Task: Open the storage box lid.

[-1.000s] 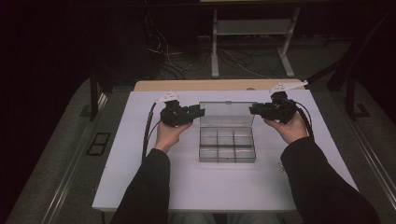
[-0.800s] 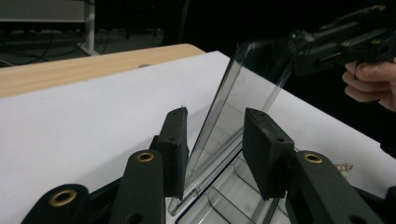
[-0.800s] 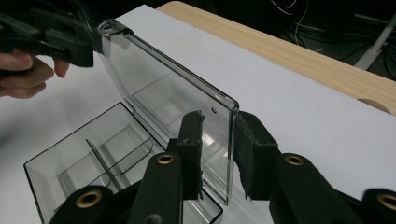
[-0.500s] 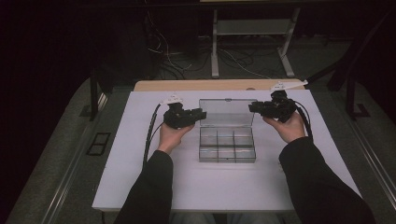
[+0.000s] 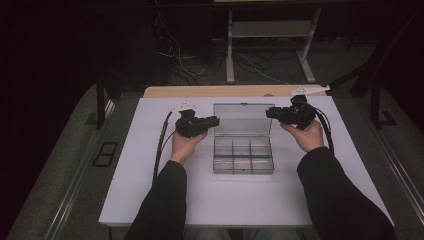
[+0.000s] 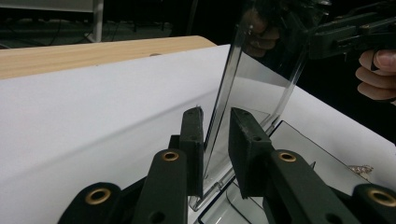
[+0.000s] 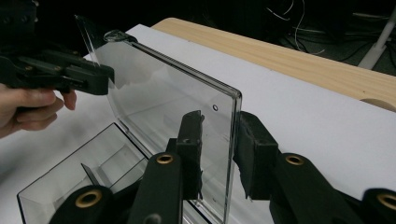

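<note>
Black fingers (image 6: 194,140) of the left gripper (image 5: 214,121) have just been closing and now stand narrow on either side of the raised lid (image 5: 243,119) of the clear plastic compartment box (image 5: 243,155). In the left gripper view one pad is laid flat against the lid's face, while a thin gap can be seen at the other pad, so a light contact rather than a firm clamp is judged. At the opposite edge, the right gripper (image 5: 270,113) is set the same way: in the right gripper view its fingers (image 7: 190,140) straddle the lid's corner, slightly apart, and whether both pads press cannot be told.

The box is placed in the middle of the white table sheet (image 5: 150,150), its empty divided tray open toward the person and the lid stood nearly upright at the far side. Both side edges of the lid are flanked, probably so that the thin panel is swung evenly on its hinge without being twisted.
</note>
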Tool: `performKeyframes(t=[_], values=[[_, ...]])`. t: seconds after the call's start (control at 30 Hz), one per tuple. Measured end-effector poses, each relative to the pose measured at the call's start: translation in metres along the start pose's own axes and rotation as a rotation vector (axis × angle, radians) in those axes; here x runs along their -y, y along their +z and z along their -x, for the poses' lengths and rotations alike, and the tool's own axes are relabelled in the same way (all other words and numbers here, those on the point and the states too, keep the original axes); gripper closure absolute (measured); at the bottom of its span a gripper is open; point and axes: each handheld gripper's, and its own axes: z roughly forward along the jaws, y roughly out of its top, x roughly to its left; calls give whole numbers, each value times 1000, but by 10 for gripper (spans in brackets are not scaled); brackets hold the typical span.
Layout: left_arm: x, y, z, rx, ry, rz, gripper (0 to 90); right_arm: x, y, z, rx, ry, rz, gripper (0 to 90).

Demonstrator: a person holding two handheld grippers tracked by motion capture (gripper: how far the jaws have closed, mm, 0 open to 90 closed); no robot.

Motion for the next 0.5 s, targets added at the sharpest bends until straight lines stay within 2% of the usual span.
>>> performKeyframes(t=[0.17,0.33,0.5], values=[[0,1,-1,-6,4,4,761,2,2,3,-13,31,10,699],[0,0,-2,-15,-7,25,772,10,5,5,5,37,-11,691],[-1,0,-3,-18,-4,37,774,21,10,8,-19,68,-19,684]])
